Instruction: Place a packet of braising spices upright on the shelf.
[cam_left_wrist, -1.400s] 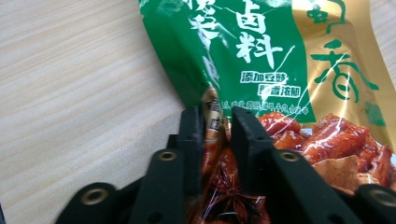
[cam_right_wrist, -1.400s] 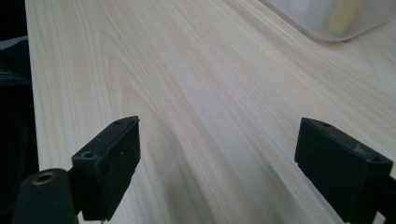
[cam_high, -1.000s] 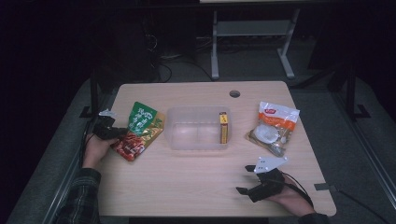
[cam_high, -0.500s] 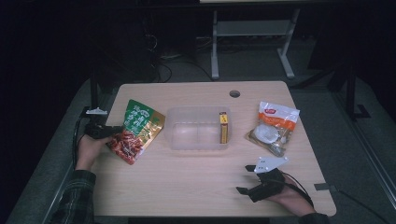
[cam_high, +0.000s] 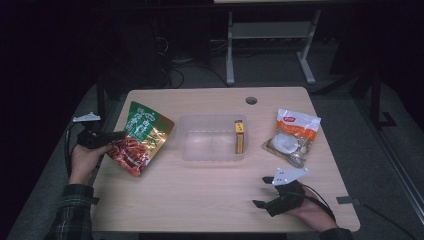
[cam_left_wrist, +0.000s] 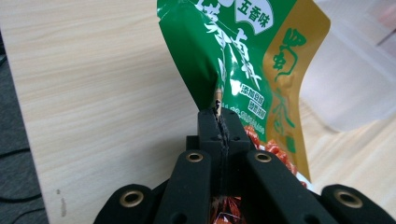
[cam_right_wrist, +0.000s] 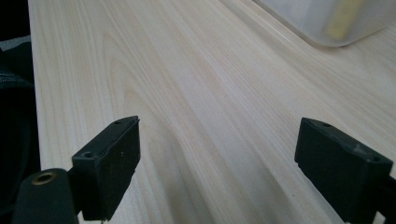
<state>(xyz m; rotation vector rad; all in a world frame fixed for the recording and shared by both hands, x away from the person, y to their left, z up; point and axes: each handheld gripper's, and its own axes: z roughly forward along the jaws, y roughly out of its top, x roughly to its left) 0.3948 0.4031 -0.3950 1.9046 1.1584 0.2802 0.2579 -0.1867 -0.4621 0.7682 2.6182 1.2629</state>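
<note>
- The left gripper (cam_left_wrist: 219, 122) is clamped on the edge of the green and gold foil snack bag (cam_high: 141, 143), lifted off the wooden table (cam_high: 200, 200).
- The right gripper (cam_right_wrist: 217, 163), jaws wide apart, holds nothing.
- Beyond the bag, the clear plastic bin (cam_high: 212, 145) holds one yellow box (cam_high: 239, 137); I judge that the bag is not yet placed.

High view: dim, room around the tabletop (cam_high: 210, 200) nearly black, wood evenly lit from overhead, shadows soft and short, detail slightly grainy. Left gripper view: bright and sharp on the green snack bag (cam_left_wrist: 243, 70), mild sheen on its foil, clear container (cam_left_wrist: 355, 79) behind it blurred. Right gripper view: bright, near jaws soft-focused, far edge hazy.
</note>
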